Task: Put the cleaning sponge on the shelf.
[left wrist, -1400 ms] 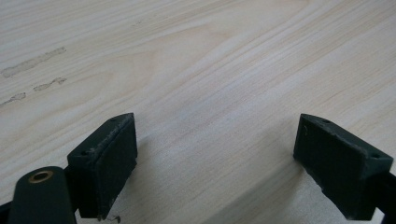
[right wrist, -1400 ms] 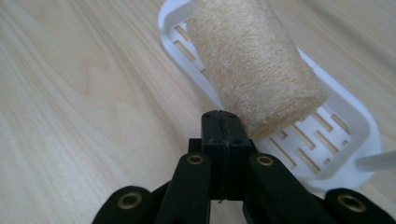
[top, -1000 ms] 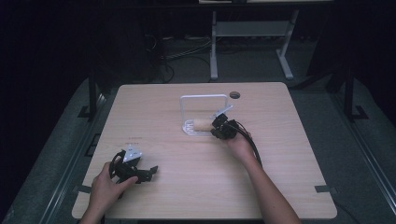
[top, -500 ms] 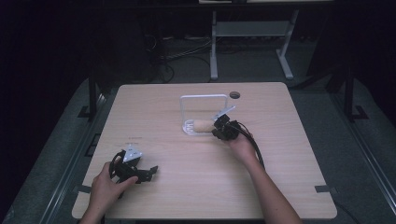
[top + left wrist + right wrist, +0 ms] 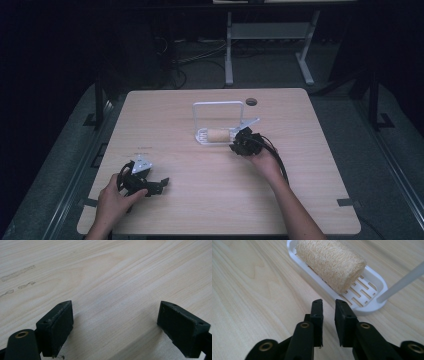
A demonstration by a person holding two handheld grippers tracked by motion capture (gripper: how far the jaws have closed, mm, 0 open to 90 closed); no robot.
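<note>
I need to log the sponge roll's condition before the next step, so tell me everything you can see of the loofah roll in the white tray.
The loofah roll is a short, pale tan cylinder with a coarse, fibrous, woven-looking surface and a flat cut end. It lies on its side along the slotted floor of the white tray, resting on that floor and looking whole and dry. The tray stands near the middle of the wooden table. The right gripper is just short of the roll and apart from it, with a narrow empty gap between its jaws.
</note>
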